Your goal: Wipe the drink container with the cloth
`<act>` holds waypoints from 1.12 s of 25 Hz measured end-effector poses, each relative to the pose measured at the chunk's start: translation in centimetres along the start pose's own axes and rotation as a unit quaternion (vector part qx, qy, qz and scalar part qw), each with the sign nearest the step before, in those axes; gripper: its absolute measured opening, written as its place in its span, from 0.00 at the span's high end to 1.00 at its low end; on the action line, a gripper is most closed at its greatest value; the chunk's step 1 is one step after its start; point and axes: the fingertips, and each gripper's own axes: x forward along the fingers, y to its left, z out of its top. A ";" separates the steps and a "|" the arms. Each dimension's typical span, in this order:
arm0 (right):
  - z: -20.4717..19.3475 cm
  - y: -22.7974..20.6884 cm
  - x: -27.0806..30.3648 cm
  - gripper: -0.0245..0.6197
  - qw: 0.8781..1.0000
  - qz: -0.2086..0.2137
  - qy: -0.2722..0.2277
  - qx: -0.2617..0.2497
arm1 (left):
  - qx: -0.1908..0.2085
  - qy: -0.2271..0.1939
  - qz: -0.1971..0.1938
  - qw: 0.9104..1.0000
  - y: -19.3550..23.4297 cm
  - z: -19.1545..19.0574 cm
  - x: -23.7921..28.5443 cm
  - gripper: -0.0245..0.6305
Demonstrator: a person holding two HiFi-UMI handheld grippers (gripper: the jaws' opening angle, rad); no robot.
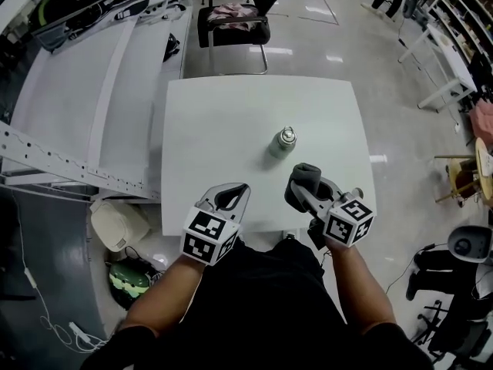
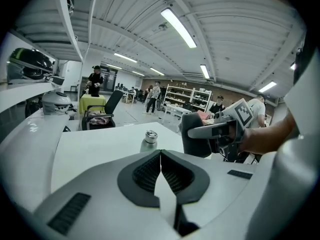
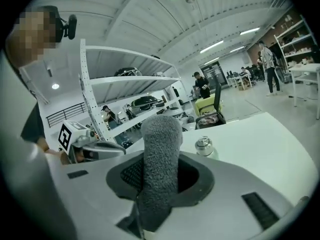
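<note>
A small steel drink container (image 1: 283, 142) with a silver cap stands upright near the middle of the white table (image 1: 223, 122). It also shows in the left gripper view, drink container (image 2: 149, 141), and in the right gripper view, drink container (image 3: 204, 147). My right gripper (image 1: 302, 187) is shut on a rolled dark grey cloth (image 1: 305, 179), held near the table's front edge, just short of the container. The cloth (image 3: 160, 169) sticks up between the jaws. My left gripper (image 1: 231, 199) is shut with nothing in it, at the front edge left of the container; its jaws meet in the left gripper view (image 2: 161, 160).
A black chair (image 1: 235, 23) with a pink cloth stands behind the table. White shelving (image 1: 69, 114) runs along the left. A white bin (image 1: 115, 223) and cables lie on the floor at the left. White tables and stools stand at the right.
</note>
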 end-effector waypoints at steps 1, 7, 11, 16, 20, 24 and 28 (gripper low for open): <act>0.3 0.3 -0.3 0.77 1.000 0.003 -0.004 -0.001 | 0.003 -0.002 -0.001 1.000 -0.2 0.2 -0.1 0.94; 1.1 1.6 -1.1 0.77 0.999 0.031 -0.008 -0.022 | -0.003 -0.017 0.015 1.000 -1.2 0.7 -0.8 0.94; 1.4 2.1 -1.9 0.77 0.998 0.053 -0.017 -0.026 | -0.012 -0.027 0.020 0.999 -2.5 0.9 -1.1 0.94; 1.2 1.7 -4.9 0.77 0.997 0.043 -0.032 -0.046 | -0.021 -0.043 0.029 0.998 -5.5 1.2 -0.7 0.94; 0.0 0.1 -7.7 0.77 0.999 0.043 -0.026 -0.020 | -0.025 -0.062 0.035 0.997 -9.0 1.6 0.3 0.94; -0.9 -0.4 -11.5 0.77 0.998 0.059 -0.027 -0.027 | -0.029 -0.062 0.052 0.996 -13.3 0.9 1.3 0.94; -1.7 -0.6 -16.0 0.77 0.996 0.072 -0.038 -0.032 | -0.028 -0.053 0.069 0.996 -17.5 -0.5 1.6 0.94</act>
